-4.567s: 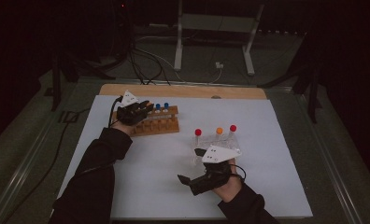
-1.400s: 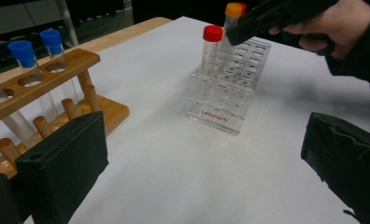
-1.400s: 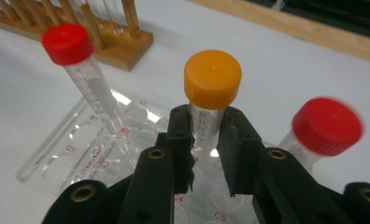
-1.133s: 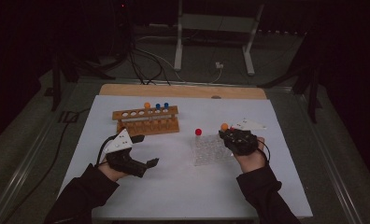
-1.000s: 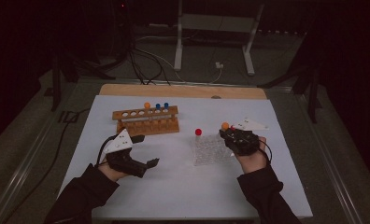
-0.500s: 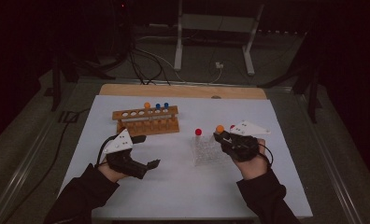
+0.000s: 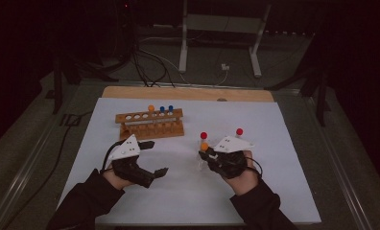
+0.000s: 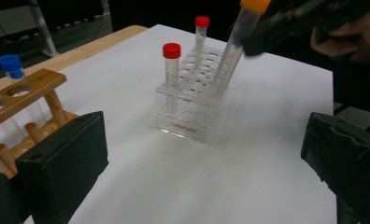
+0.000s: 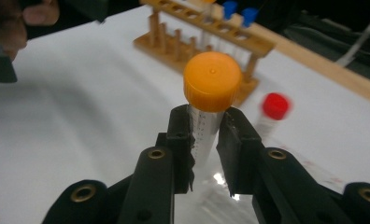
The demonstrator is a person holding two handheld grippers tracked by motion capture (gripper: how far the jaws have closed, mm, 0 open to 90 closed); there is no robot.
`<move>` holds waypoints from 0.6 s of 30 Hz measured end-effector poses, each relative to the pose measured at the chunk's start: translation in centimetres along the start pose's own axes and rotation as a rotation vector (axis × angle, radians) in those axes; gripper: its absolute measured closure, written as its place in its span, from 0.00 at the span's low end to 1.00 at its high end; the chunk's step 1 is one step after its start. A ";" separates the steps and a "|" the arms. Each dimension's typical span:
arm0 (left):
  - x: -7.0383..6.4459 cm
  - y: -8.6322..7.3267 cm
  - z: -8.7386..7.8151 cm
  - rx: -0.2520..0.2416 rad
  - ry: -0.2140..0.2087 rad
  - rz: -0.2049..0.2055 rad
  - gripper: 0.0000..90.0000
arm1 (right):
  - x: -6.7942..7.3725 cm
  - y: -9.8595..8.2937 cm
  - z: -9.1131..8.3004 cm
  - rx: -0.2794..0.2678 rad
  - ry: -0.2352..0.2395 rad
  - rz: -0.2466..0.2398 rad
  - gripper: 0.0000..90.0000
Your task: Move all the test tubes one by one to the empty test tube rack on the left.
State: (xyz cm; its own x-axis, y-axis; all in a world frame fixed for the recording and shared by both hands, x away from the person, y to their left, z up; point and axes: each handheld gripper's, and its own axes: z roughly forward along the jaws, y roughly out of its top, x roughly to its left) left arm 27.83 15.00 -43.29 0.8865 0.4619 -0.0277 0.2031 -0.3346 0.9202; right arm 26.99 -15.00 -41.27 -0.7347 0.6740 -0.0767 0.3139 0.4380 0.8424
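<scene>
While tilted, orange-capped tube (image 9: 206, 112) between right gripper (image 9: 205, 135) jaws.

the left gripper (image 8: 204, 172) spreads its black jaws wide at the frame's bottom corners. at upper centre a clear rack (image 8: 192, 109) holds two red-capped tubes (image 8: 172, 77), while the right gripper (image 8: 286, 23), upper right, grips a tilted orange-capped tube (image 8: 230, 60).
</scene>
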 end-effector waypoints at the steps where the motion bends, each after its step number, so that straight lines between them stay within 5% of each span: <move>1: -0.1 0.1 0.1 -0.001 -0.005 0.001 0.02 | 0.3 -0.1 0.3 0.006 0.010 -0.005 0.83; 11: -1.0 0.4 0.9 -0.015 -0.057 0.013 0.10 | 3.0 -0.8 2.7 0.064 0.100 -0.052 0.83; 18: -1.7 0.7 1.8 -0.023 -0.078 0.039 0.30 | 4.0 -0.9 3.3 0.075 0.136 -0.064 0.83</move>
State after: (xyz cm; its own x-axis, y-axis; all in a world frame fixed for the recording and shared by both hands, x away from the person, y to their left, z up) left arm 27.15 12.53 -43.31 0.9234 0.3833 -0.0215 0.1594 -0.3318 0.9298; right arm 25.78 -10.73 -44.07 -0.8277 0.5588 -0.0521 0.3038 0.5243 0.7955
